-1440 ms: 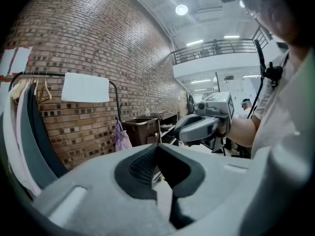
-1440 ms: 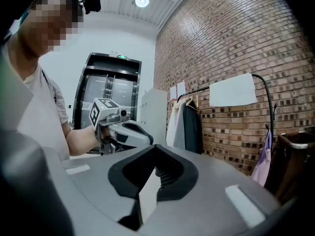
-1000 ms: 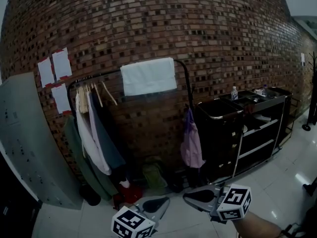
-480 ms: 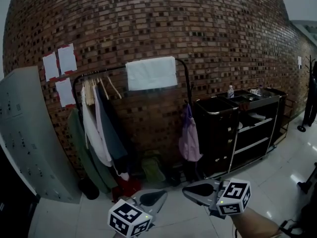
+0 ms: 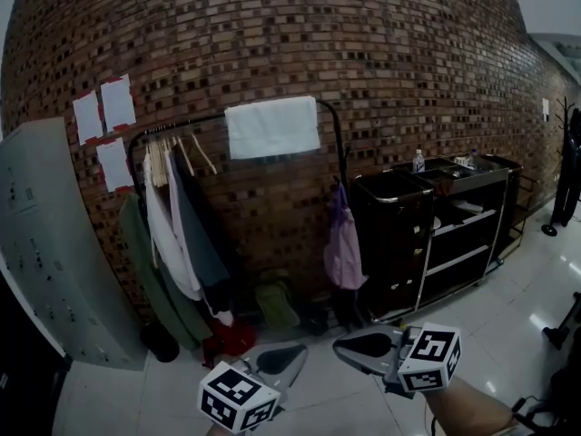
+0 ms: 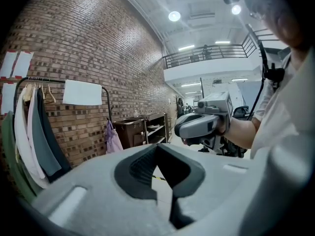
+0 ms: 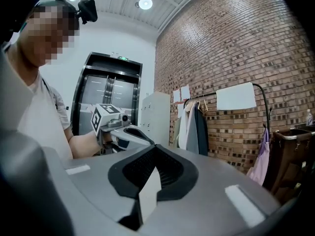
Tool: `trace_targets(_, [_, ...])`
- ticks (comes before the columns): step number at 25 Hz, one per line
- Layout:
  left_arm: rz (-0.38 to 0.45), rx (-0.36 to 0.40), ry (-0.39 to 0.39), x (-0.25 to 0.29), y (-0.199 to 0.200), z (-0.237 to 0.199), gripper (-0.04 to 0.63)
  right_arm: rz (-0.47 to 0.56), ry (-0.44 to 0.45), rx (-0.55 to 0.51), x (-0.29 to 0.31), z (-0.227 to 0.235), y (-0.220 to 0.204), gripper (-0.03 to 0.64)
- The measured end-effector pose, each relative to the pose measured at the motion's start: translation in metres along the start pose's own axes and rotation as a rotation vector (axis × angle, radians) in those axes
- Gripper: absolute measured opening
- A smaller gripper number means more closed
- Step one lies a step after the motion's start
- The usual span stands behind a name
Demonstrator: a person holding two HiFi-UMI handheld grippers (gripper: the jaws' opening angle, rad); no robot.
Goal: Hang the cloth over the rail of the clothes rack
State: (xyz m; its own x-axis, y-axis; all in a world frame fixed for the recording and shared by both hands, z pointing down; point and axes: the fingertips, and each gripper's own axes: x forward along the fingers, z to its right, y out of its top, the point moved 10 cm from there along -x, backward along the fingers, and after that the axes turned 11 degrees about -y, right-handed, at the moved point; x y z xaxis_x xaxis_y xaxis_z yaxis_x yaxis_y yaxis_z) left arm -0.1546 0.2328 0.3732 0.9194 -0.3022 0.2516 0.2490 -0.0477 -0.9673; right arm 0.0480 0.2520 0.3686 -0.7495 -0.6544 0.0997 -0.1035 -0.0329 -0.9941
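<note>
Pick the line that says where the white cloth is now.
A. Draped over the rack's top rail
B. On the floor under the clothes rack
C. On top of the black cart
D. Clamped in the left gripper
A: the white cloth hangs folded over the top rail of the clothes rack, while the left gripper and right gripper sit shut and empty, low and well short of it.

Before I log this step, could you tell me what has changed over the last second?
Nothing visibly moved or was grasped or released. The white cloth stays draped over the rail of the clothes rack, and the left gripper and right gripper stay shut, empty, held low before it.
</note>
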Motion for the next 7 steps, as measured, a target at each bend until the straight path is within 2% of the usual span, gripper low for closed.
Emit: trace_targets(7, [-0.006, 0.0, -0.014, 0.0022, 0.0007, 0.0014, 0.0, -0.007, -0.002, -0.013, 0.0023, -0.0017, 0.0028, 0.0])
